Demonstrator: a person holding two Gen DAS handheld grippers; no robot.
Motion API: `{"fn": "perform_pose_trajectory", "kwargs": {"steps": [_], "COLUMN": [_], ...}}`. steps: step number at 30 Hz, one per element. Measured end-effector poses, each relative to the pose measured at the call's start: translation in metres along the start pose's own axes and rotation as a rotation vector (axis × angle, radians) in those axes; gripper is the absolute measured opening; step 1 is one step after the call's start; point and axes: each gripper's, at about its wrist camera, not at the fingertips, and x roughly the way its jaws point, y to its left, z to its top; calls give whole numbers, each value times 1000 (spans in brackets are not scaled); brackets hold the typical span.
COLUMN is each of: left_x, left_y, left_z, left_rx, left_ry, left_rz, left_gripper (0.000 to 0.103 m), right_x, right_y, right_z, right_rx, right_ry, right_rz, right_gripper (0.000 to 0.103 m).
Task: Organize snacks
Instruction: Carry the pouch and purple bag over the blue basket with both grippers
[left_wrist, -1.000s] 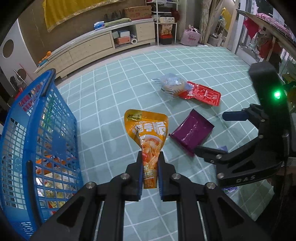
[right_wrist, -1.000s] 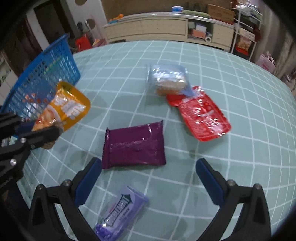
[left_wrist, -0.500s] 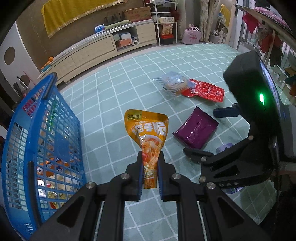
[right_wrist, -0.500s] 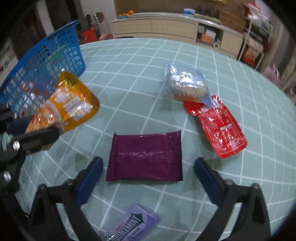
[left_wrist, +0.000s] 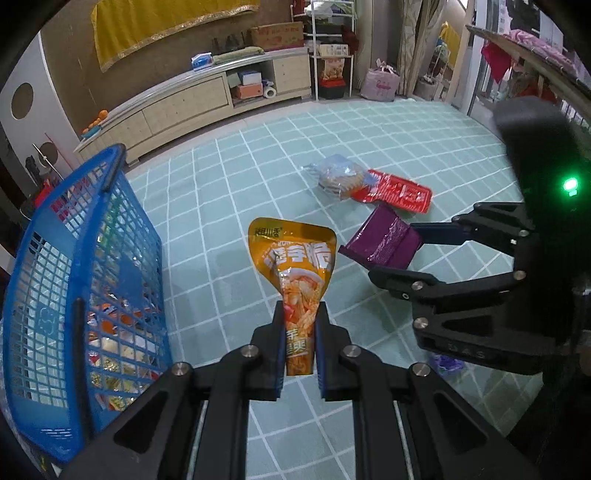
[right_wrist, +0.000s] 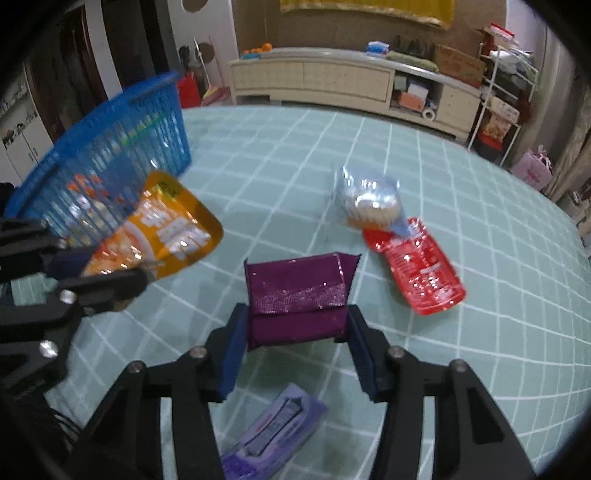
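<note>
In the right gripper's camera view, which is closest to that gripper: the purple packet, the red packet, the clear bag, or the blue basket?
1. Purple packet: between the right gripper fingers.
2. Red packet: right, on the cloth.
3. Clear bag: just beyond the red one.
4. Blue basket: far left.

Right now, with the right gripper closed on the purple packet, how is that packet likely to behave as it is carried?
The purple packet is creased between the right gripper's fingers, so it is probably floppy film. Its free end stands up rather than drooping, suggesting it is light. Its glossy surface might slip in a loose grip.
</note>
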Motion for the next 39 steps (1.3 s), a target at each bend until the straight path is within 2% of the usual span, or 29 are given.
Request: {"fn": "perform_pose_trajectory", "kwargs": {"steps": [9, 15, 18, 27, 39], "left_x": [-50, -81, -95, -124, -149], "left_y": [12, 21, 28, 59, 134], "left_z": [-2, -7, -12, -20, -37], "left_rx": [-35, -41, -35, -70, -167], "left_ry": [-93, -153, -182, -234, -261], "left_rz": [-10, -13, 16, 14, 26], "left_gripper": [12, 12, 12, 12, 12], "right_x": [-55, -79, -90, -98, -89], "right_y": [30, 38, 46, 76, 131], "right_z": [6, 10, 12, 30, 65], "right_rx": [8, 58, 69, 69, -9], "right_ry": [-75, -109, -125, -150, -165], "right_rz": [-21, 12, 14, 23, 34], "right_gripper": [56, 56, 56, 56, 56]}}
